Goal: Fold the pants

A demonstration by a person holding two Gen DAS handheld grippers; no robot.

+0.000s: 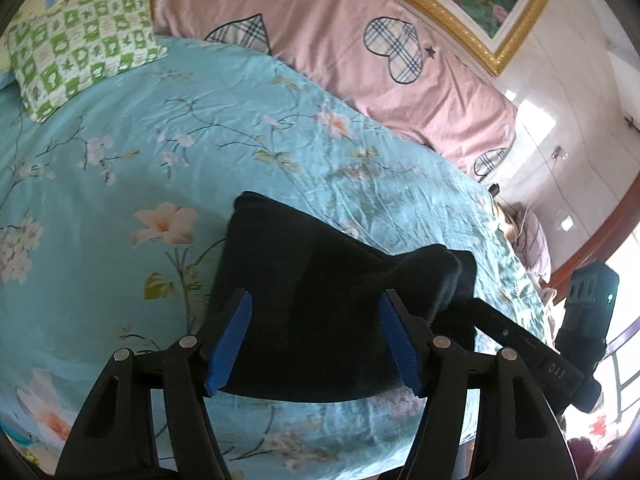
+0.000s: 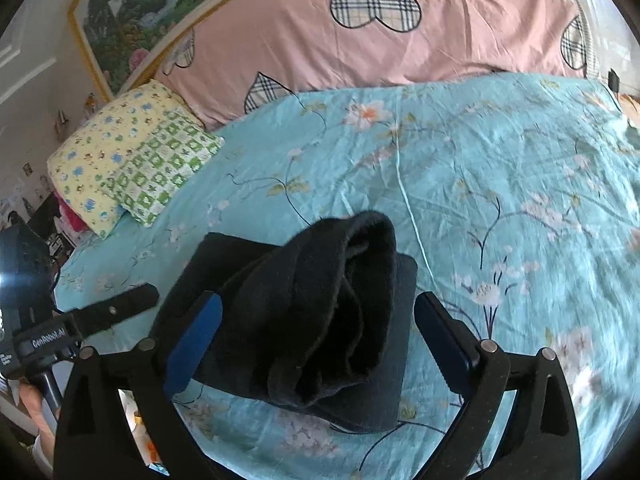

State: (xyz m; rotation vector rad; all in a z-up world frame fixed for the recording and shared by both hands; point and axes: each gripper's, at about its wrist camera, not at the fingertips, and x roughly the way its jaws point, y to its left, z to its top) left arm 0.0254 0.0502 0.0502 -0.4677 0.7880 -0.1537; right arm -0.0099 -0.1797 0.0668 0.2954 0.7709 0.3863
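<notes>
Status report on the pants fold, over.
Left claw open, right claw open, neither gripping. Black pants in a folded bundle on the blue floral bedsheet, top layer bunched. Nothing in the way; pillows off to the side.

Bright daylight, window glare, fisheye-warped blurry edges.

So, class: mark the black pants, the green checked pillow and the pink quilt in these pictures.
black pants point(image 2: 320, 296), right wrist view: rumpled top fold.
green checked pillow point(image 1: 84, 48), left wrist view: middle of its face.
pink quilt point(image 2: 460, 48), right wrist view: plain pink area.
</notes>
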